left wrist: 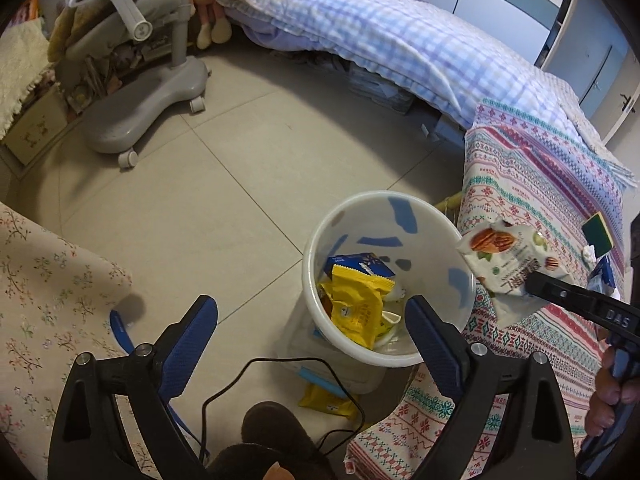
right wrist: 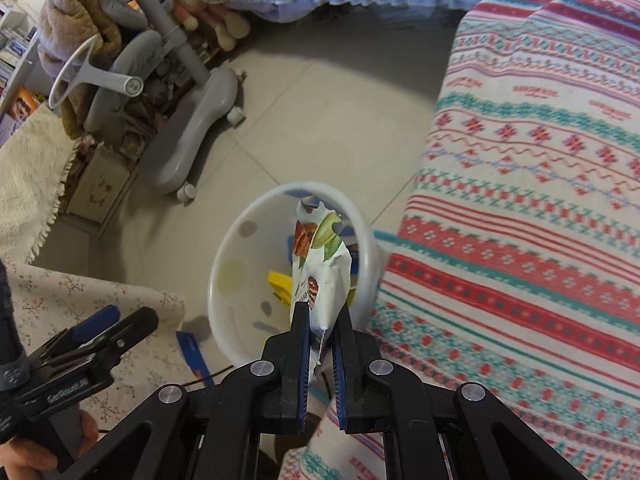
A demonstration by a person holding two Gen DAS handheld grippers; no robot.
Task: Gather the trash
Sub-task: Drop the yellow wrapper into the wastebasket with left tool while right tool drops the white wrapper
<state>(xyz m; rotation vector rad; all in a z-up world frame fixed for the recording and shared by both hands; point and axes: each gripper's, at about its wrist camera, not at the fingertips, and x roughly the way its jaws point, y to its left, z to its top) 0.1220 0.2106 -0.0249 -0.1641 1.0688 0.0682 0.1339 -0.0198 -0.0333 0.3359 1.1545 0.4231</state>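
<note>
**Bin's filling up, one nut packet on its way in**

The white bin (left wrist: 390, 280) already holds yellow wrappers (left wrist: 356, 304) and a blue packet (left wrist: 358, 264). The right gripper (right wrist: 322, 312) is clamped on a nut snack packet (right wrist: 320, 272), hanging over the bin's rim at about 3 o'clock. The left gripper (left wrist: 310, 320) has its jaws wide apart, nothing between them. Still left: a yellow wrapper (left wrist: 328, 400) on the floor at the bin's 6 o'clock, plus maybe bits by the green sponge (left wrist: 598, 232) on the striped cloth (left wrist: 532, 184), hard to tell.

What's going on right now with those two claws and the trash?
Left gripper open, empty, above the bin. Right gripper shut on nut snack wrapper, near the bin's rim. Nothing blocking the bin.
</note>
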